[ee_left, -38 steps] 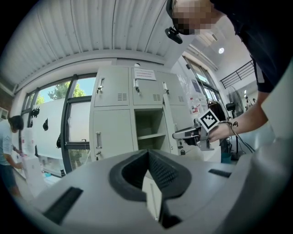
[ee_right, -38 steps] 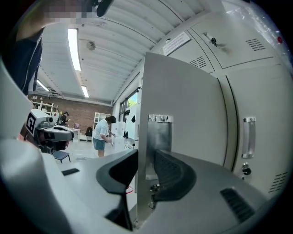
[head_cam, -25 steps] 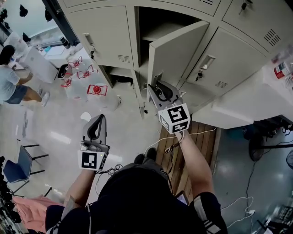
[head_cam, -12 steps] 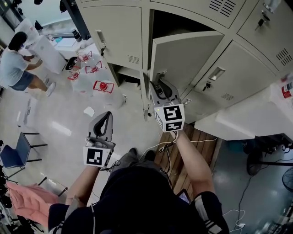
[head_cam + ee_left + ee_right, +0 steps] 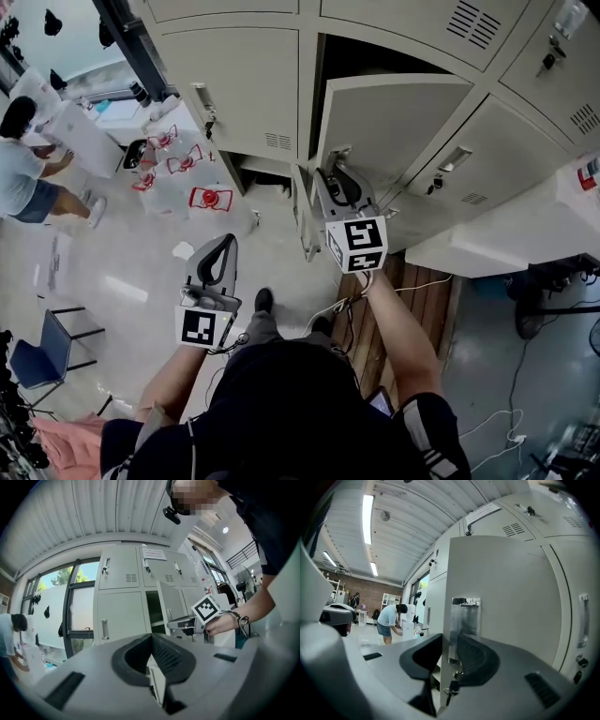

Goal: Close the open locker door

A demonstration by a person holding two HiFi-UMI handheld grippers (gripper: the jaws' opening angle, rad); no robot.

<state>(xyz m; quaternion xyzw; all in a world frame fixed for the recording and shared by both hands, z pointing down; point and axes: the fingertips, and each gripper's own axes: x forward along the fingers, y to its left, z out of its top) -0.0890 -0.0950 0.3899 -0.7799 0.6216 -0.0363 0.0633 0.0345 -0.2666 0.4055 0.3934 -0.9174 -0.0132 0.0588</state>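
- Beige metal lockers [image 5: 234, 84] are standing over a glossy pale floor [image 5: 122, 281], with a person [image 5: 19, 173] bending at a table at the far left.
- Mid-row, the locker door [image 5: 403, 112] is hanging partly open, swung out toward the viewer.
- The right gripper [image 5: 330, 176] is grasping the door's free edge beside its metal latch plate [image 5: 464, 620], with a key [image 5: 451, 688] dangling just below.
- The left gripper [image 5: 221, 251] is hovering apart from the lockers, jaws clenched together on nothing.
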